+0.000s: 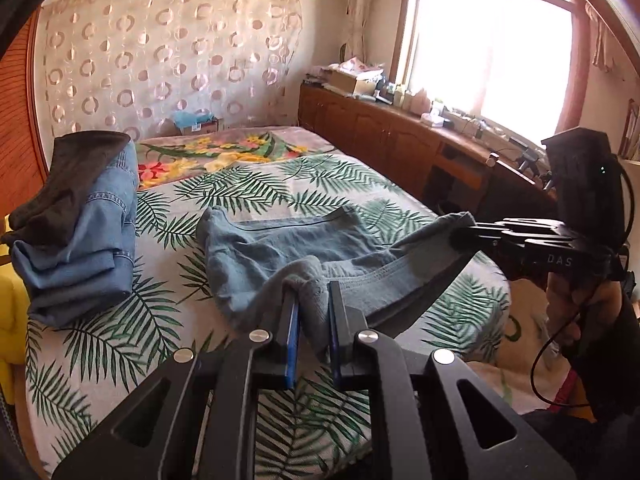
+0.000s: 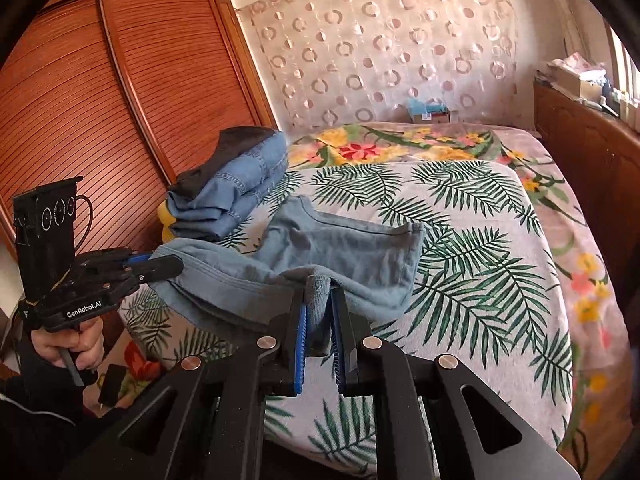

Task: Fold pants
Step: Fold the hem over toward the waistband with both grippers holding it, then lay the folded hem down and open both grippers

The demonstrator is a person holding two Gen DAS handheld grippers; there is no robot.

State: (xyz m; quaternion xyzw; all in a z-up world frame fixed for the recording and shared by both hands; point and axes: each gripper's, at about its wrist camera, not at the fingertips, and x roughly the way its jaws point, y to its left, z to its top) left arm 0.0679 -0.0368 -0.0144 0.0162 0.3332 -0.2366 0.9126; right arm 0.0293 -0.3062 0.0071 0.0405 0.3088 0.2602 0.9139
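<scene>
Now your left gripper [image 1: 312, 300] and right gripper [image 2: 320, 300] each clamp an edge of the light blue pants [image 1: 288, 248], both held level above the palm-leaf bedspread [image 2: 480, 240], the far part lying on it.

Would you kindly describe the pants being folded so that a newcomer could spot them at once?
On the palm-leaf-print bedspread, near its front edge, lie pale grey-blue soft cotton pants, their near hem lifted by the left gripper and right gripper. Unlike the folded denim stack to their left, they are spread out and half-raised.
</scene>
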